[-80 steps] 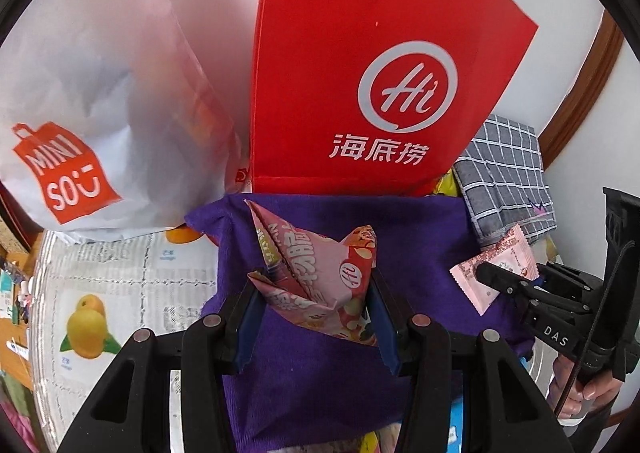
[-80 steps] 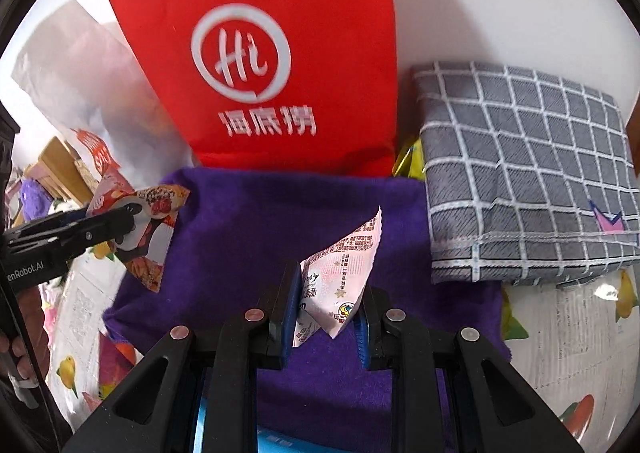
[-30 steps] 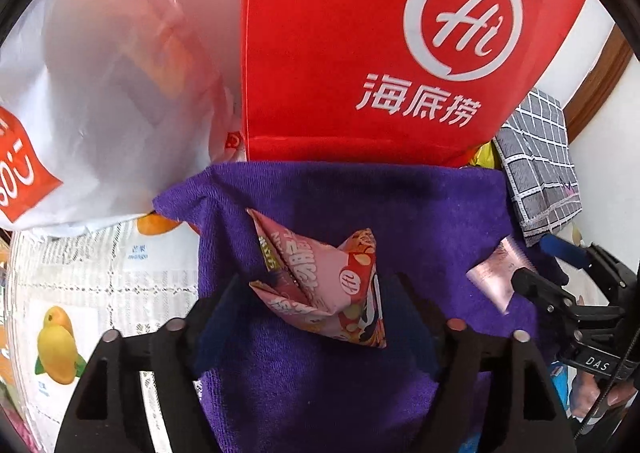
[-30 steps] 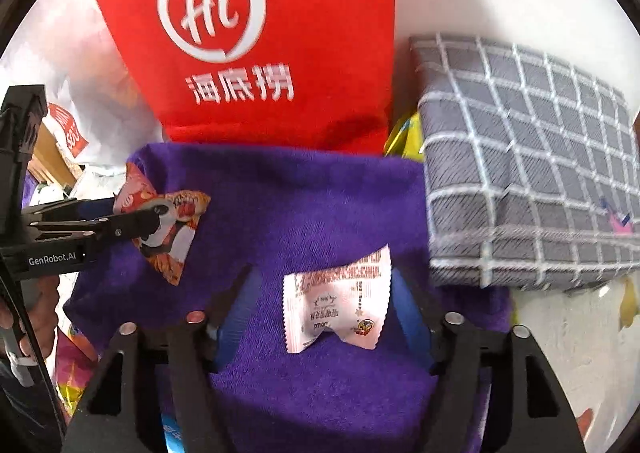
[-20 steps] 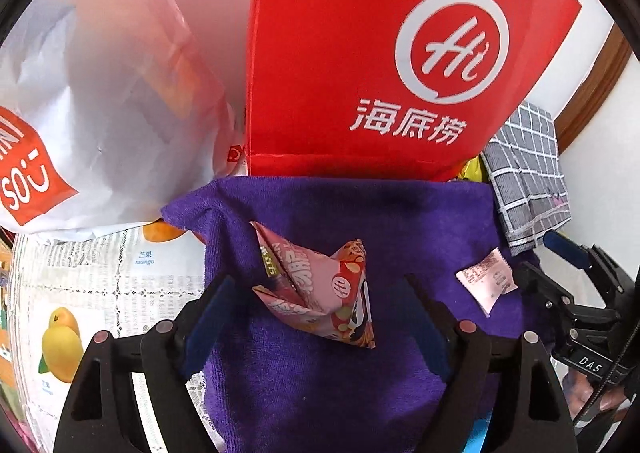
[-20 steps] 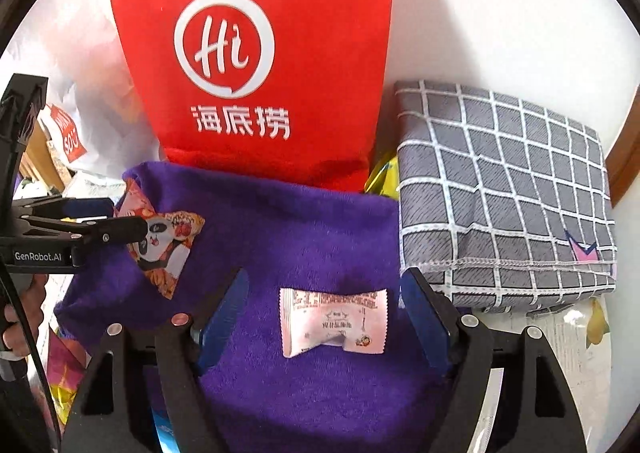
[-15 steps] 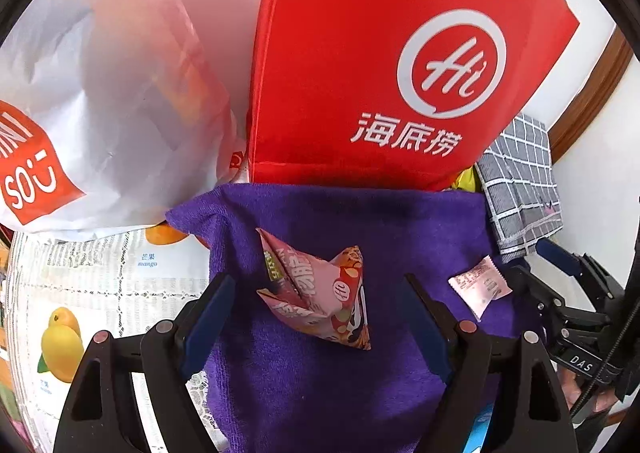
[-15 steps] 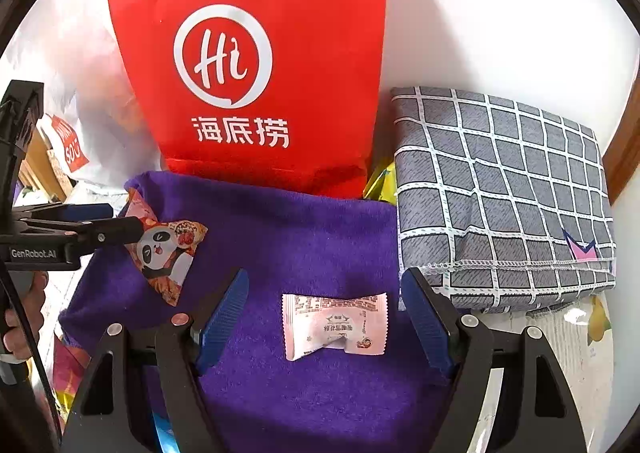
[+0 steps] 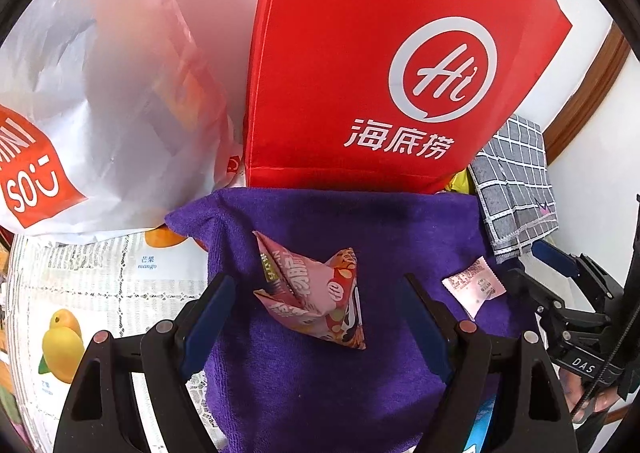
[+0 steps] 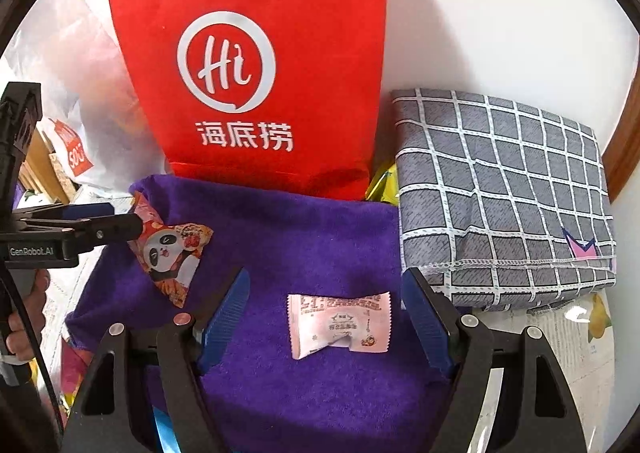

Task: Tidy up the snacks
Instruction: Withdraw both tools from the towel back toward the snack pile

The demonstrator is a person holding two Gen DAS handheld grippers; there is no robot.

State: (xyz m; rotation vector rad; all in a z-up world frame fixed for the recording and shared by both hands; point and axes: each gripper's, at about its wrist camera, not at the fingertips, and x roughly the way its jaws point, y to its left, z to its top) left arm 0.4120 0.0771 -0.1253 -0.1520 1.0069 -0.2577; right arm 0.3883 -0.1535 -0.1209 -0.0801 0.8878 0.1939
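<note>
A pink and red triangular snack pouch [image 9: 316, 297] with a panda print lies on the purple towel [image 9: 340, 221]; it also shows in the right wrist view [image 10: 172, 253]. My left gripper [image 9: 316, 313] is open around it, not touching. A small pale pink candy packet [image 10: 339, 325] lies flat on the towel [image 10: 304, 237]; it also shows in the left wrist view [image 9: 474, 287]. My right gripper [image 10: 326, 317] is open on either side of it, empty.
A tall red paper bag [image 9: 380, 61] stands behind the towel against the wall. A white Miniso plastic bag [image 9: 100, 93] lies to the left. A folded grey checked cloth [image 10: 504, 197] lies to the right. A fruit-print table cover [image 9: 80, 293] lies underneath.
Both grippers opened and let go: the pouch and the candy packet now lie on the purple towel. Both grippers have since drawn back a little.
</note>
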